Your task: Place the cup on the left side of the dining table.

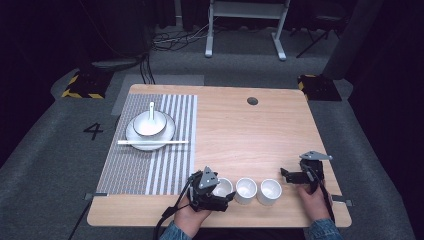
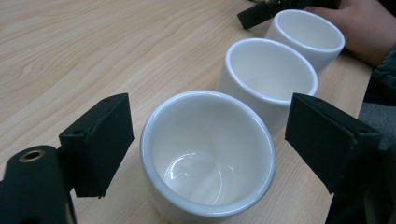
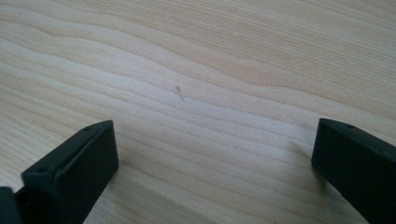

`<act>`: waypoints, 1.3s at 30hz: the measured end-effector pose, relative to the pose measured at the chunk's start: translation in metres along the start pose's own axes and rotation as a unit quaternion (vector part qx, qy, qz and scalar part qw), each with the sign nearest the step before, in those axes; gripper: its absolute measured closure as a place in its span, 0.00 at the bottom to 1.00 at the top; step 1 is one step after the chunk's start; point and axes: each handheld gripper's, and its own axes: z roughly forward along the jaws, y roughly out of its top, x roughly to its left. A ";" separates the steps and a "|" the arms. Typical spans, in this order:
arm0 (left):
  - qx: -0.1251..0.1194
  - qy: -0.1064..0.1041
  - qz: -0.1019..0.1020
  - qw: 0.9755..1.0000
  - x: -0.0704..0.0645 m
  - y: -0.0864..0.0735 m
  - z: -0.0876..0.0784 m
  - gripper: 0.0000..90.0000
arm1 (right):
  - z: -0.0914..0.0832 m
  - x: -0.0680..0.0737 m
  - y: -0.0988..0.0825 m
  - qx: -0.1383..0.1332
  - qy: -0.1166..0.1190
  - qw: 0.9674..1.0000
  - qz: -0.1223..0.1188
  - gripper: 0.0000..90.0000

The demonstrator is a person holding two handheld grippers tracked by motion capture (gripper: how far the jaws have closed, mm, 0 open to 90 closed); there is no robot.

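Lower centre of high view: left gripper (image 1: 222, 192) jaws wide around the leftmost of three white ceramic cups (image 2: 208, 156), not touching. Right gripper (image 1: 287, 175) lower right, wide, over bare light wooden table (image 3: 196, 70). White bowl (image 1: 148, 123) upper left.

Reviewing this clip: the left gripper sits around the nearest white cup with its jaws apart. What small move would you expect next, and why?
Probably closing the left gripper on the nearest white ceramic cup. In the left gripper view its black jaws stand open on either side of that cup's rim, gaps showing on both sides, so nothing is gripped yet. The cup stands upright on the light wooden table, first in a row of three. The right gripper is open over bare wood.
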 end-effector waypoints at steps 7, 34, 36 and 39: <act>0.018 -0.005 0.005 1.000 -0.001 -0.006 0.011 0.18 | 0.000 0.000 0.000 0.000 0.000 1.000 0.000 0.01; 0.027 0.022 0.016 0.999 -0.001 -0.015 0.020 0.28 | 0.000 0.000 0.000 0.000 0.000 1.000 0.001 0.01; 0.026 0.015 0.017 0.999 -0.001 -0.013 0.018 0.29 | 0.000 0.000 0.000 0.000 0.000 1.000 0.001 0.01; 0.028 0.013 0.017 0.999 -0.001 -0.013 0.018 0.29 | 0.000 0.000 0.000 0.000 0.000 1.000 0.001 0.01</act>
